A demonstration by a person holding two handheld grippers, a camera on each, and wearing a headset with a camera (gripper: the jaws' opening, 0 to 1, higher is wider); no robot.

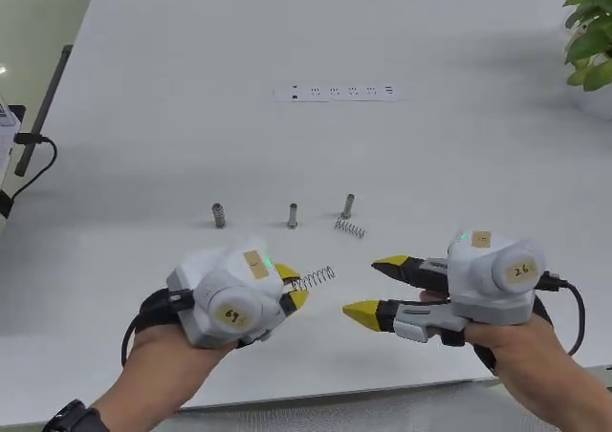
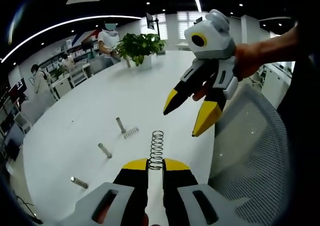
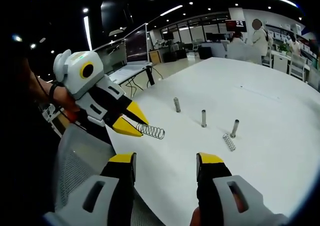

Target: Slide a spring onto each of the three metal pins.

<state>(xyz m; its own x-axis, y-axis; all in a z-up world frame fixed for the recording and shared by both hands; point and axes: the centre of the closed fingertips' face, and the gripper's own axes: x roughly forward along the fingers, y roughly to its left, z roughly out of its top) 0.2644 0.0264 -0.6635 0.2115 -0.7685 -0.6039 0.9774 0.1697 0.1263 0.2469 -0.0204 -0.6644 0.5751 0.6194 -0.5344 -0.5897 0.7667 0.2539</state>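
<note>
Well past pins (image 1: 293, 215): pwr strip (image 1: 335, 93), plant (image 1: 585, 26) far R.

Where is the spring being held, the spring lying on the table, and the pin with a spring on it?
held spring (image 2: 157, 147): left gripper view, its middle coils.
loose spring (image 1: 350, 227): head view, its middle.
pin with spring (image 1: 219, 216): head view, its coiled middle.

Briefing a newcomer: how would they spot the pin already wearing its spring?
On the white table, nearer than the power strip, three pins stand in a row. It is the leftmost pin, wrapped in coils; the other two are bare metal.
</note>
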